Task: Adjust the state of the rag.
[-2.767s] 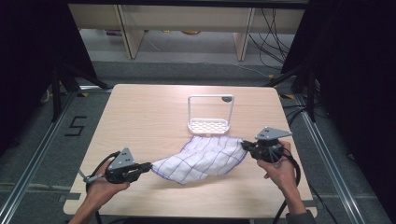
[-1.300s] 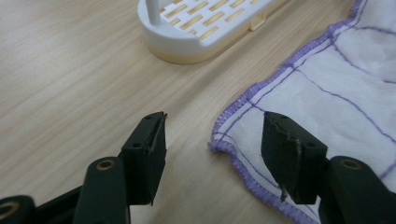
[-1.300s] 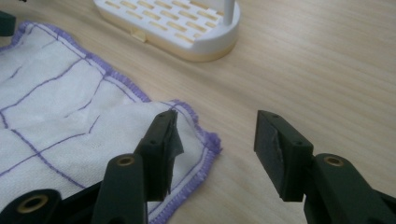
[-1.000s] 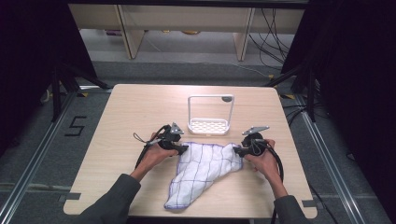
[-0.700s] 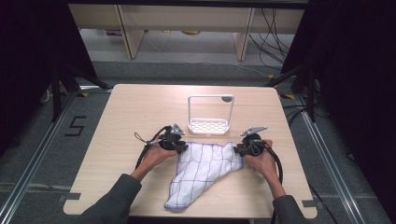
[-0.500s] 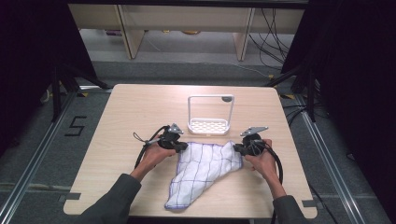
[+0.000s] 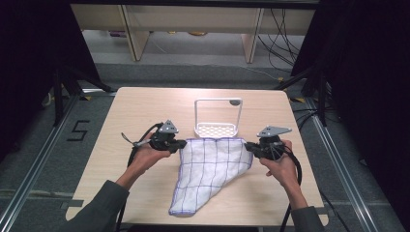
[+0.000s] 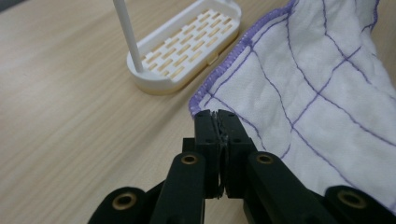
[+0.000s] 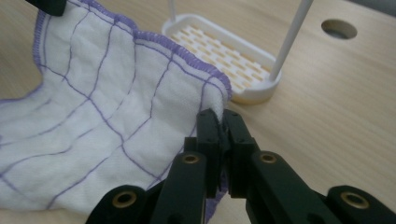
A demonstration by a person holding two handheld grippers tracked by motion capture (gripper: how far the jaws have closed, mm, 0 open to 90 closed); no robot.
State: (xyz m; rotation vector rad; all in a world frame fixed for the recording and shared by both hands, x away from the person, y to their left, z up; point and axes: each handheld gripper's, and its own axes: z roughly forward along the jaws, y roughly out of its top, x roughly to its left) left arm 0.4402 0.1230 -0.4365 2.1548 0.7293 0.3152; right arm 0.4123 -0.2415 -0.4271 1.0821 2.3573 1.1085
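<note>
With my left gripper [image 7: 180, 144] and right gripper [image 7: 248, 146] each pinched tight on a top corner of the checked cloth [image 7: 212, 169], I judge a fold comes next, needing both corners carried together over the bench [image 7: 145, 106].

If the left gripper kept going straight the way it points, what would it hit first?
The left gripper already pinches the cloth; straight on, probably more cloth, perhaps clipping the white rack, though depth is unclear.
</note>
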